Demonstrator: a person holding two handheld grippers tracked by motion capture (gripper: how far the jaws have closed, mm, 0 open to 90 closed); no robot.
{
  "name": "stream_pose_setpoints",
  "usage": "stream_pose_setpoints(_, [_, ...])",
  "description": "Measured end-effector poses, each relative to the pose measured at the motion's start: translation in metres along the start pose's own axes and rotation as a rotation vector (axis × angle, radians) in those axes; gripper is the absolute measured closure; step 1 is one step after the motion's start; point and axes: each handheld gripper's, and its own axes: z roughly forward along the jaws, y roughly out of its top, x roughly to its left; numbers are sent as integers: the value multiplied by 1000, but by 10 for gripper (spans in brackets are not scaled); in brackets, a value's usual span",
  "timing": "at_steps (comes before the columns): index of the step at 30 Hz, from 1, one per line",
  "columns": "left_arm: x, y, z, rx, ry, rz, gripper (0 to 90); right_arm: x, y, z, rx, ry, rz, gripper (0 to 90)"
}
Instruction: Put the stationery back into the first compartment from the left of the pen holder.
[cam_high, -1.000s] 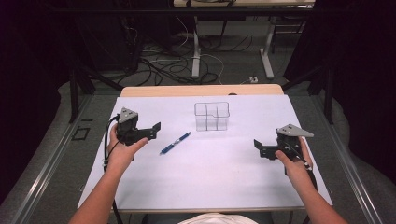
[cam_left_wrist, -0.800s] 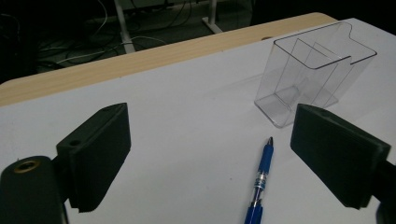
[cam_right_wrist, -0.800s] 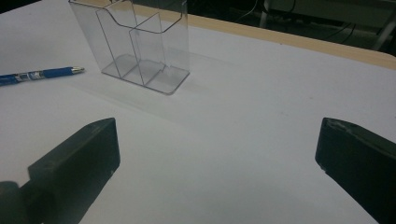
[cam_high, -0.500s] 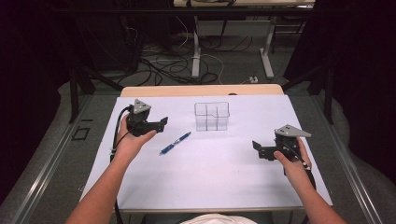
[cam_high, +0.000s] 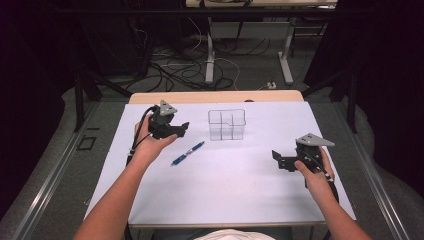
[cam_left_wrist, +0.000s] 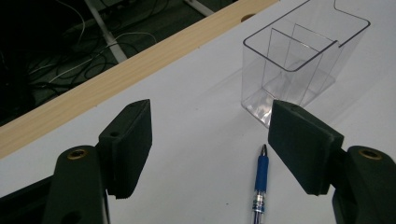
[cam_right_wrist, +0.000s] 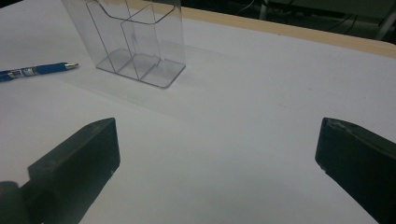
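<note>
1. High view first: I see a white surface (cam_high: 220, 190) with a strip of pale wood along its far edge, and dark floor with cables beyond it.
2. On the left side of that view, my left gripper (cam_high: 181, 129) is held above the surface in a hand (cam_high: 147, 145), pointing toward the middle of the surface.
3. Left gripper view: its two black fingers (cam_left_wrist: 128, 144) stand wide apart, with nothing between them but open air.
4. A blue pen (cam_high: 188, 153) lies flat on the surface just to the near right of the left gripper. In the left gripper view the pen (cam_left_wrist: 259, 184) sits below the gap between the fingers, close to the right one, its tip pointing at the clear box.
5. A clear plastic organizer (cam_high: 226, 124) with inner dividers stands upright near the far middle of the surface, just beyond the pen and apart from it. It looks empty.
6. On the right side of the high view, my right gripper (cam_high: 280, 161) is held in the other hand (cam_high: 315, 172), well apart from the pen and organizer.
7. Right gripper view: its fingers (cam_right_wrist: 79, 161) are also spread wide, holding nothing, with the organizer (cam_right_wrist: 133, 39) and pen (cam_right_wrist: 35, 71) farther off at upper left.
</note>
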Motion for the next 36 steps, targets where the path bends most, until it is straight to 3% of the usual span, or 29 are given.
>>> stream_pose_setpoints(9, [-6,5,18,107,-52,31,390,0,-1,2,9,17,5,0])
stream_pose_setpoints(14, [-11,5,29,164,-59,63,402,3,-1,3,14,15,2,0])
stream_pose_setpoints(20, [-13,2,42,251,-115,92,444,1,-1,2,15,25,2,0])
stream_pose_setpoints(30, [-13,-5,62,335,-189,67,547,2,-1,2,17,31,4,0])
stream_pose_setpoints(31, [-12,-5,63,353,-192,79,553,3,-2,2,19,38,18,0])
stream_pose_setpoints(32, [-12,-5,65,352,-195,59,562,2,-2,3,19,40,20,0])
stream_pose_setpoints(36, [-9,-8,71,396,-221,47,599,1,-2,3,25,41,19,0])
